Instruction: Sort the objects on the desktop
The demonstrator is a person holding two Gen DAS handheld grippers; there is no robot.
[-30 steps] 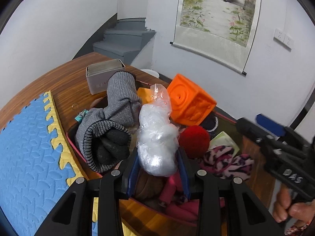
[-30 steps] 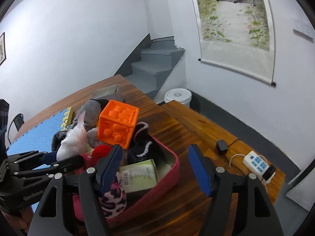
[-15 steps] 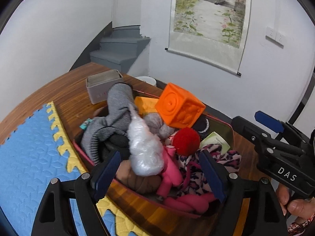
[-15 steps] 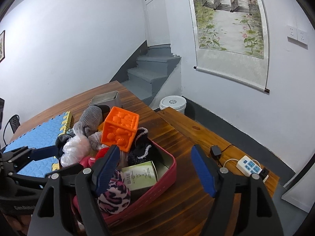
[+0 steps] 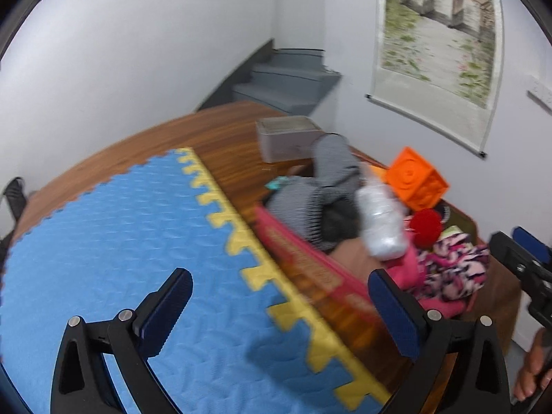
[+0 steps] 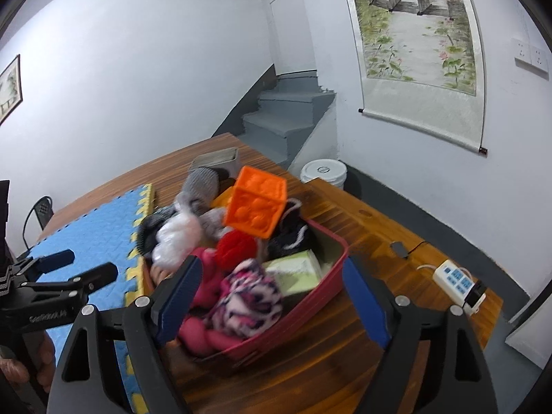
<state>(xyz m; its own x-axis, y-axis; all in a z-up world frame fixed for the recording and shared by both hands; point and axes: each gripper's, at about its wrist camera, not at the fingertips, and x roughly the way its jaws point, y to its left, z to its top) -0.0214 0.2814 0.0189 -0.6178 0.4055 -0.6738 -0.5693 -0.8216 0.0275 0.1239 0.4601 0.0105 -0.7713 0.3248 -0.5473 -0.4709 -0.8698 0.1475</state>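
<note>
Wooden table (image 6: 348, 231) carries a blue foam mat (image 5: 103, 241) and a red bin (image 6: 310, 296) near its far edge. Bin contents are partly hidden. Left gripper (image 5: 281, 310) and right gripper (image 6: 272, 296): jaws opening, empty.

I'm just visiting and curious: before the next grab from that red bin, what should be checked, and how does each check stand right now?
1. Left gripper empty: ok, jaws opening, nothing between them.
2. Right gripper empty: ok, jaws opening, nothing gripped.
3. Clear plastic bag lying in the red bin, not dangling: ok.
4. Orange cube stable: cannot tell, it sits tilted on top of the pile.
5. Blue foam mat free for placing: ok, no objects visible on it.
6. Sharp view of the pile: not ok, the left wrist view is blurred.
</note>
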